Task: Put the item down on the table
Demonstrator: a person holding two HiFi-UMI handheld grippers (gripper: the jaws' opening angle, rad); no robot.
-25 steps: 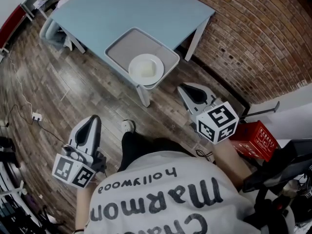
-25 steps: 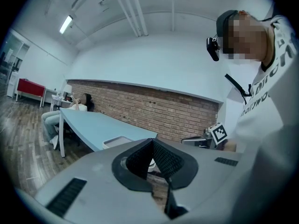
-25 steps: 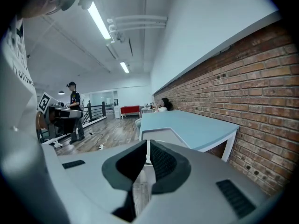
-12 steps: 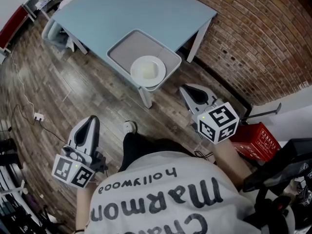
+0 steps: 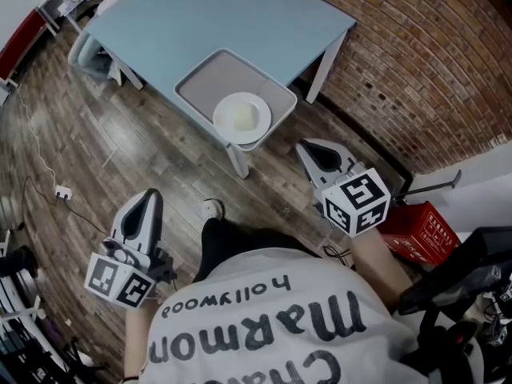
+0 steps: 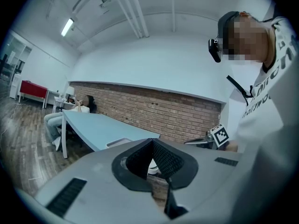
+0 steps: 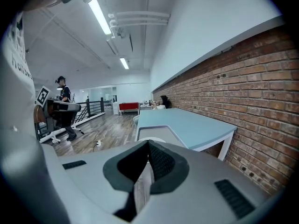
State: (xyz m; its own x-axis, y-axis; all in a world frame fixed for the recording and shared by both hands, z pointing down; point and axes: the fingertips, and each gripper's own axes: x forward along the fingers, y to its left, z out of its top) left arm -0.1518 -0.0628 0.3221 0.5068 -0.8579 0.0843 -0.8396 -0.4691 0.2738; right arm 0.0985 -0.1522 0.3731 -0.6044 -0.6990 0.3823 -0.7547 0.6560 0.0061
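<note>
Grippers (image 5: 150,194) (image 5: 308,146) closed, seemingly empty; table (image 5: 232,14) by brickwork (image 5: 416,70).

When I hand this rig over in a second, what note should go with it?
Left gripper: jaws together, empty, held low over the floor.
Right gripper: the same.
Things: a white plate sits on the grey tray at the near corner of the table; the pale bit on the plate can't be identified.
Done: nothing is held, so the set-down looks finished.
Left: nothing obvious; both grippers are short of the table.
</note>
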